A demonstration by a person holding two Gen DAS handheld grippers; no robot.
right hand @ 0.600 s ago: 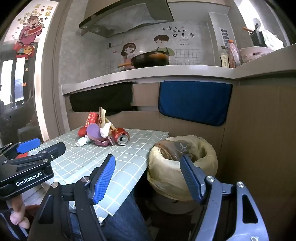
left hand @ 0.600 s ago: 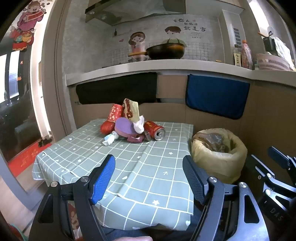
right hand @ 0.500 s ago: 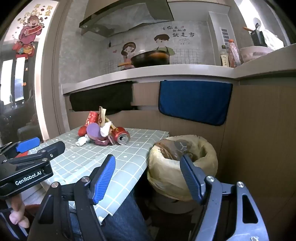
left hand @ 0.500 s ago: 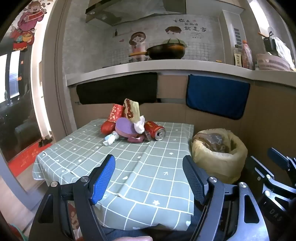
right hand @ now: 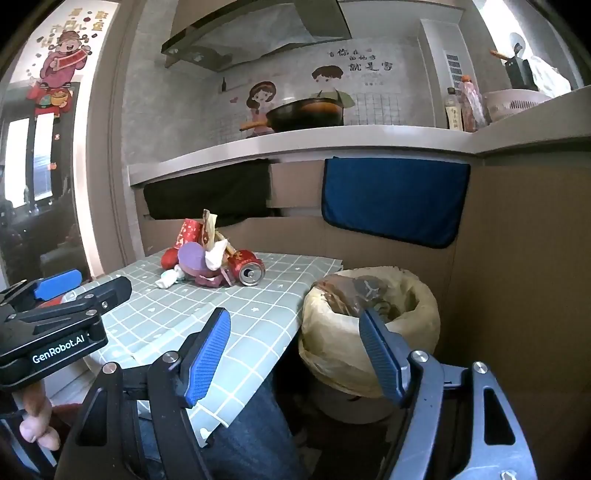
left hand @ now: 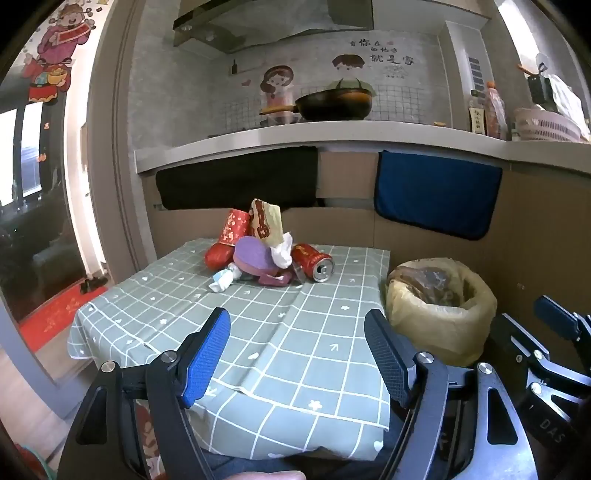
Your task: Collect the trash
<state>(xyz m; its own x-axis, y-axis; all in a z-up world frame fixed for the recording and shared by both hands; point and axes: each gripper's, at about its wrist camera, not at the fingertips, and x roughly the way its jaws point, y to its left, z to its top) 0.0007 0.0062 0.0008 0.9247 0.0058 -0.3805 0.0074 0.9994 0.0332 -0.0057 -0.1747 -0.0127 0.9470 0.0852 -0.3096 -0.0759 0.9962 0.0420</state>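
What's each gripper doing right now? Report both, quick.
Left gripper: open, holding nothing, above the table.
Right gripper: open, holding nothing, between the table edge and the bin.

Wall ahead of me: grey tile (left hand: 177, 92) with cartoon stickers of two children (left hand: 277, 79).
Overhead: a range hood (left hand: 273, 26).
Counter: a pale ledge (left hand: 332, 134) carrying a dark wok (left hand: 334, 105).
Below it: brown panelling hung with a black cloth (left hand: 236, 177) and a blue cloth (left hand: 436, 199).
To my left: bright windows (left hand: 22, 147), a red mat (left hand: 55, 314) on the floor.
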